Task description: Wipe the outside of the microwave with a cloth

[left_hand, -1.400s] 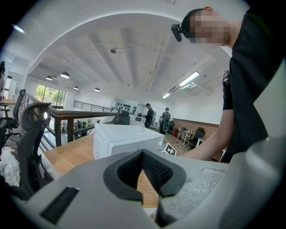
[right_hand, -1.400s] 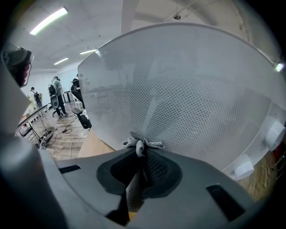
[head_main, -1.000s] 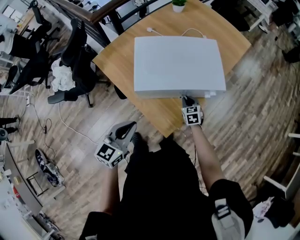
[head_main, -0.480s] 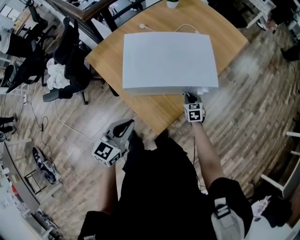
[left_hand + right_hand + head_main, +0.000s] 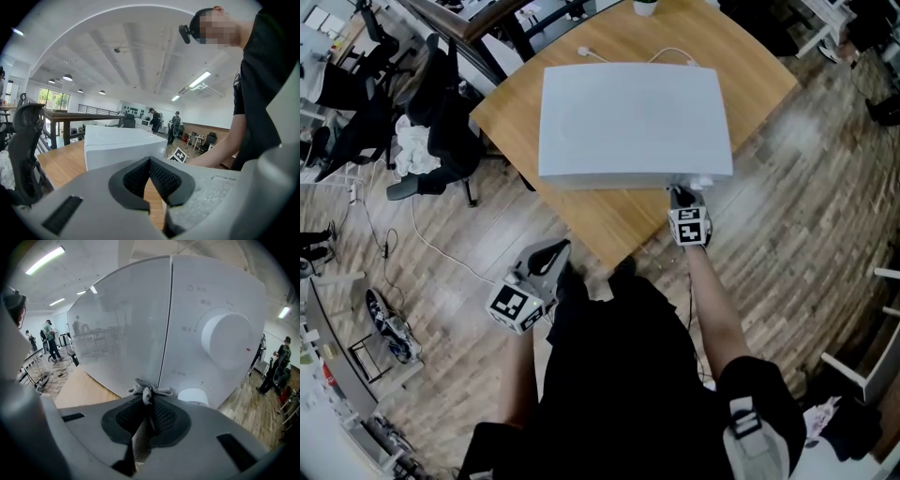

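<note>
Wood table (image 5: 609, 223) holds microwave (image 5: 633, 117); right gripper view shows right gripper (image 5: 149, 399) clamping cloth (image 5: 150, 391); left gripper (image 5: 150, 163) closed.

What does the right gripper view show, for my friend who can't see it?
The right gripper has its jaws shut on a bunched grey cloth, held close to the lower front of a white microwave, where its door meets the control panel. A big round dial and a small button sit on that panel; a wooden table shows at lower left.

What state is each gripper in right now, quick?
Left gripper: closed, nothing in it.
Right gripper: closed on the cloth, at the microwave front.
</note>
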Motion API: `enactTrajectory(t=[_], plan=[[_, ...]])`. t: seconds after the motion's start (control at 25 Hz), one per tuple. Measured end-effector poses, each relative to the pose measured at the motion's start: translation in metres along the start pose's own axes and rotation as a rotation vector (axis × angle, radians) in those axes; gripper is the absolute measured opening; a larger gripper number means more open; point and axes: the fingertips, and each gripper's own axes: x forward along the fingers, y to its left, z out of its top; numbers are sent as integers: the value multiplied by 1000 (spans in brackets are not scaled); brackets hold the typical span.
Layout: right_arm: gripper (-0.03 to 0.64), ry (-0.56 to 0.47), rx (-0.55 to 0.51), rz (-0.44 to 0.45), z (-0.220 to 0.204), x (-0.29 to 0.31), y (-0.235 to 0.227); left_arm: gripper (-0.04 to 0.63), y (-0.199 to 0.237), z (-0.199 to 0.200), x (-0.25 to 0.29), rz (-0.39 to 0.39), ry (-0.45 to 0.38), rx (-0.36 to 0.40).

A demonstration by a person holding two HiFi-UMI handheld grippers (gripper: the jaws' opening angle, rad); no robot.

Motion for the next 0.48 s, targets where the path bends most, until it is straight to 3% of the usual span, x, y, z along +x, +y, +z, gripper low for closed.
enactTrajectory(t=[0.48], plan=[[26,22,-16,38,-11,12,5,0,-6,-7,-3,52,-7,-17]])
